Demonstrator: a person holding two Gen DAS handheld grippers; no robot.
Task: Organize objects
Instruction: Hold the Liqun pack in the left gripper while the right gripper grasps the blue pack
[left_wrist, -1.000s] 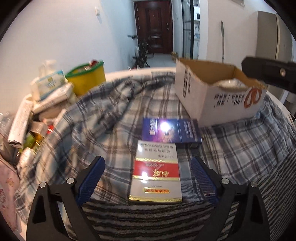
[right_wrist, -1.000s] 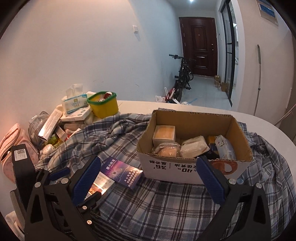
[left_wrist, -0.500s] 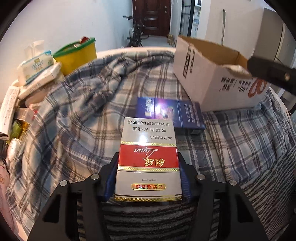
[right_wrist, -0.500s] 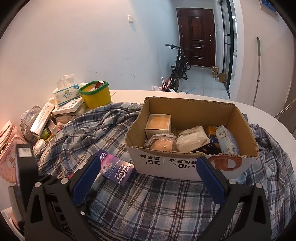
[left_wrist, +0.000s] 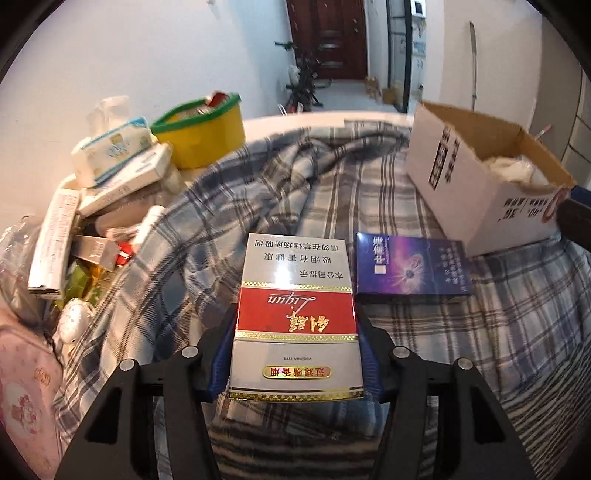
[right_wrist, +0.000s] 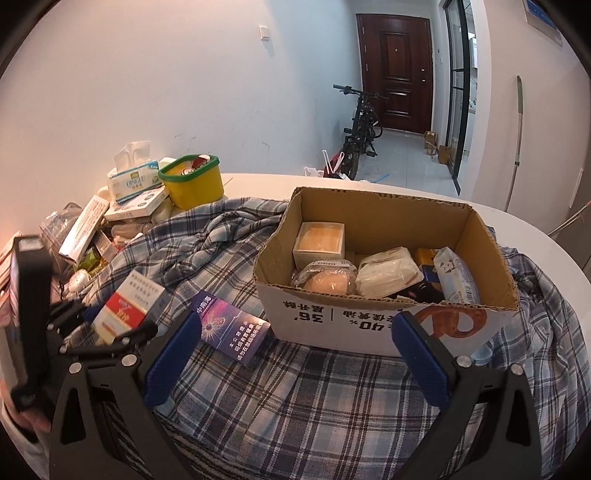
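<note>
My left gripper (left_wrist: 295, 354) is shut on a red, white and gold cigarette carton (left_wrist: 295, 314) and holds it lifted off the plaid cloth. It also shows in the right wrist view (right_wrist: 123, 308), held by the left gripper (right_wrist: 110, 325). A purple carton (left_wrist: 410, 267) lies on the cloth to its right, also in the right wrist view (right_wrist: 231, 328). An open cardboard box (right_wrist: 384, 269) with several packets stands behind it. My right gripper (right_wrist: 295, 354) is open and empty, in front of the box.
A plaid blanket (right_wrist: 295, 387) covers the round white table (right_wrist: 517, 225). At the left lie a yellow tub (left_wrist: 201, 138), a tissue pack (left_wrist: 110, 147), several small boxes and a pink bag (left_wrist: 26, 387). A bicycle (right_wrist: 360, 122) stands in the hallway.
My left gripper closed on the red and white carton and lifted it up and slightly left. My right gripper stayed open and shifted a little.
</note>
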